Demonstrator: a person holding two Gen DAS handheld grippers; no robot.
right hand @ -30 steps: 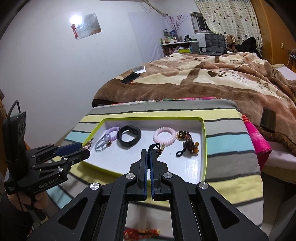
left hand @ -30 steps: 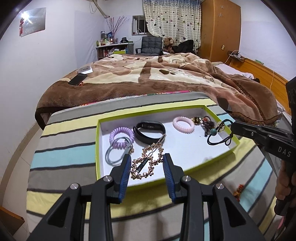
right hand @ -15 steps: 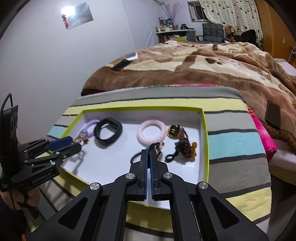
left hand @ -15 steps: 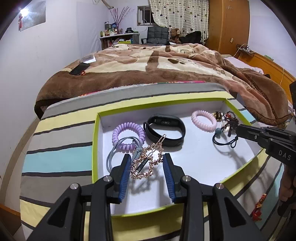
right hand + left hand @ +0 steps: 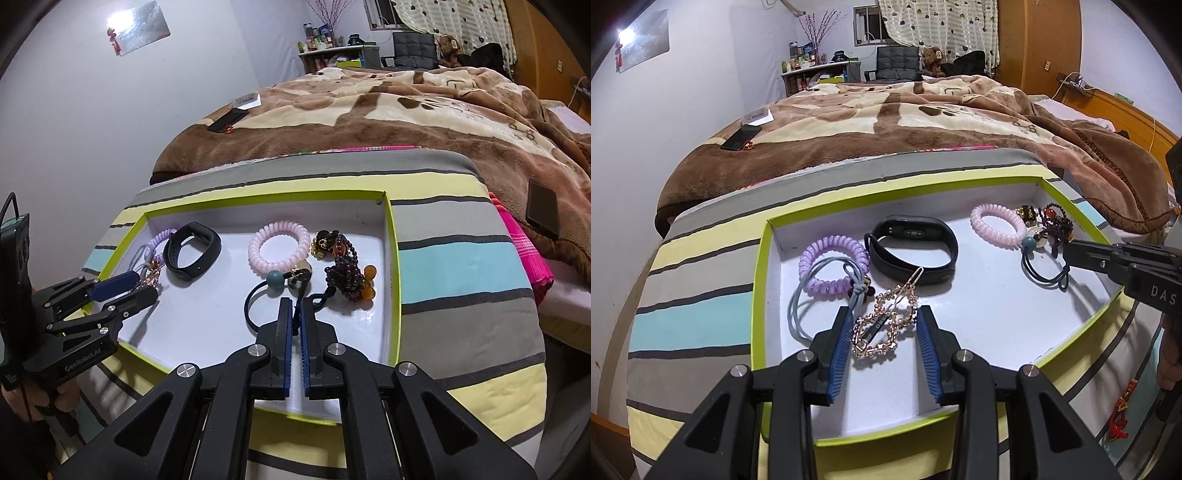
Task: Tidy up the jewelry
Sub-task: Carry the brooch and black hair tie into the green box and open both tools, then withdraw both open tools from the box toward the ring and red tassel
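A white tray with a green rim lies on the striped cushion. My left gripper is open over the tray, its fingers either side of a gold hair clip that rests on the tray floor. My right gripper is nearly shut on the black hair tie with a teal bead, which lies on the tray. Also in the tray: a purple coil tie, a grey hair tie, a black wristband, a pink coil tie and a dark bead bracelet.
A red charm lies on the striped cushion outside the tray at the right. A brown blanket covers the bed behind, with a black phone on it. Another dark phone lies on the blanket at right.
Both grippers came down and forward over the tray. The gold clip and the black tie, held aloft a second ago, now rest on the tray floor. The right jaws have parted slightly.
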